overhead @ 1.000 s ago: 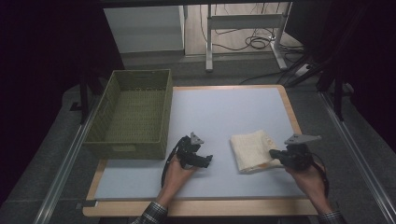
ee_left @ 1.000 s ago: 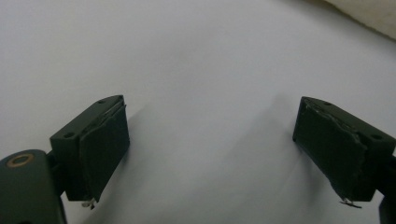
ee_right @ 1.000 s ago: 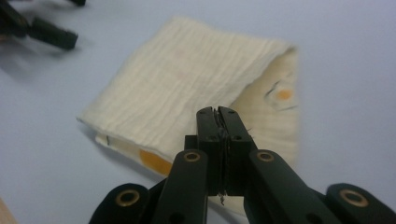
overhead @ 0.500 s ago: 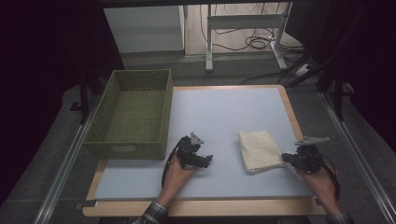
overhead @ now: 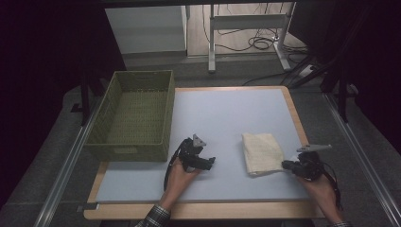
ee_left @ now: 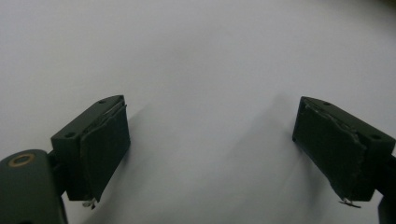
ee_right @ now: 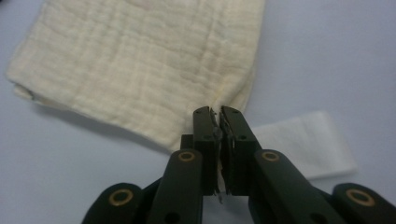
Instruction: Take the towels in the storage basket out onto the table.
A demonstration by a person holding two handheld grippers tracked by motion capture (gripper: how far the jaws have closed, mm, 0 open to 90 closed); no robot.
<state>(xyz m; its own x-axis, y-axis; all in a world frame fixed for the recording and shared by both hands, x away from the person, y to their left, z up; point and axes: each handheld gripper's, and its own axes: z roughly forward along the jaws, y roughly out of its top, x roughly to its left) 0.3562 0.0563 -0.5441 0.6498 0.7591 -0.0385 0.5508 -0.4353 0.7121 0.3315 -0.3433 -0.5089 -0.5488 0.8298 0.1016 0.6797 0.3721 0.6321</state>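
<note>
Folded cream cloth (overhead: 262, 153): lies flat near the counter's (overhead: 227, 113) right edge, towards the near side. Right tool (overhead: 286, 165): jaws pressed together on the cloth's near right corner (the fabric edge is pinched between the pads in the right gripper view), with a white label (ee_right: 308, 140) showing beside them. Left tool (overhead: 209, 161): jaws wide apart over bare counter, near the front edge, holding nothing. Green woven basket (overhead: 134, 113): beside the counter's left edge.

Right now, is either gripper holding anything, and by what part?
The right gripper is shut on the cream cloth, pinching its near edge by a corner. The left gripper is open over the table and holds nothing.
</note>
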